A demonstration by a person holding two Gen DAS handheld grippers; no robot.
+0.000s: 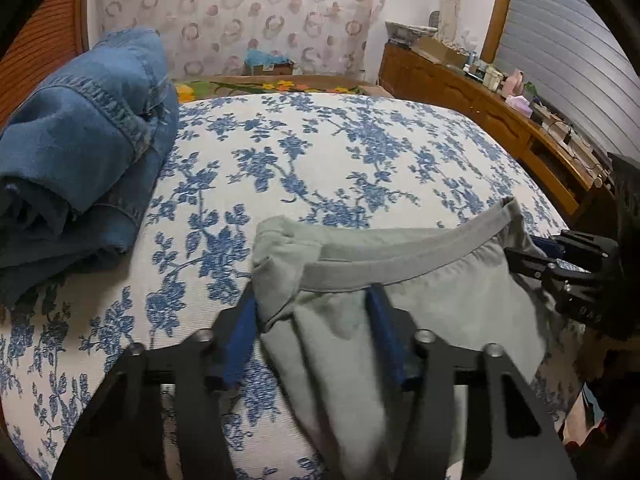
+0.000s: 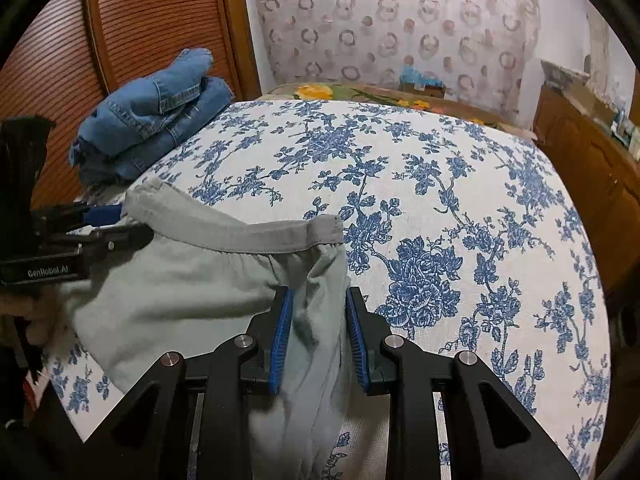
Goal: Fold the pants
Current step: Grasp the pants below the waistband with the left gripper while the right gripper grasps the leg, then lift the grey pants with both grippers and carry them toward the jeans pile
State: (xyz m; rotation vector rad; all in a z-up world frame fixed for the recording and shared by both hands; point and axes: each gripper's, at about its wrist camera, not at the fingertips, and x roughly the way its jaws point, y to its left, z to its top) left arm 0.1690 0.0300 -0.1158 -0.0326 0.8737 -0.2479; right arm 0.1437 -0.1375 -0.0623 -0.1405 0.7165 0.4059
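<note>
Pale grey-green pants (image 1: 432, 304) with a grey elastic waistband lie at the near edge of a blue-flowered bedspread (image 1: 320, 152). In the left wrist view my left gripper (image 1: 312, 300) stands open, its blue pads either side of the waistband's left corner. In the right wrist view my right gripper (image 2: 318, 294) is also open, straddling the right corner of the pants (image 2: 192, 280) just below the waistband. Each gripper shows in the other's view, the right gripper (image 1: 532, 256) at the right and the left gripper (image 2: 120, 224) at the left. The pant legs hang out of sight below.
A stack of folded blue jeans (image 1: 80, 148) sits on the bed's far left, also seen in the right wrist view (image 2: 156, 116). A wooden dresser (image 1: 500, 108) with clutter runs along the right. A ribbed wooden door (image 2: 132, 20) stands at the left.
</note>
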